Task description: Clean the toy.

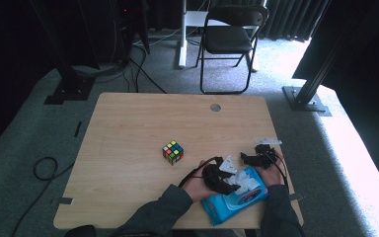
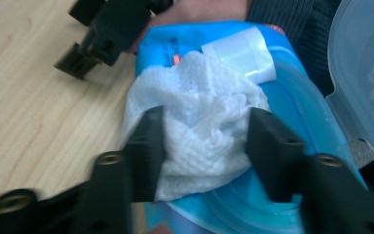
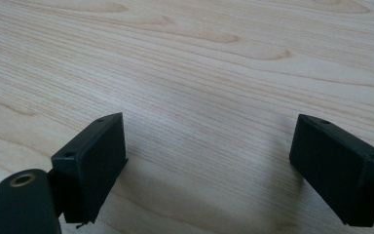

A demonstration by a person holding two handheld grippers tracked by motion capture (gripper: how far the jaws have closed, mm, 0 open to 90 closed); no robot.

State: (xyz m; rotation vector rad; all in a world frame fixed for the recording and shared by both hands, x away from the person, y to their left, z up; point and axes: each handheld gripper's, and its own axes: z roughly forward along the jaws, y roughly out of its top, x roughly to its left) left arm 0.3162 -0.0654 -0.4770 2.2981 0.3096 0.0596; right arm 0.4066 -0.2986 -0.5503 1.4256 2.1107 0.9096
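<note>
A blue wet-wipe pack lies at the table's front right, with a white wipe bunched up out of its top. My left gripper is over it. In the left gripper view the wipe lies between the jaws of the left gripper, which stand apart at its sides, above the pack. My right gripper rests just beyond the pack. Its jaws are wide apart over bare wood, so the right gripper is open and holds nothing.
A colourful puzzle cube stands mid-table, left of both hands. The pack's clear lid hangs open at its side, and a white sticker flap is peeled back. Beyond the table stands a folding chair.
</note>
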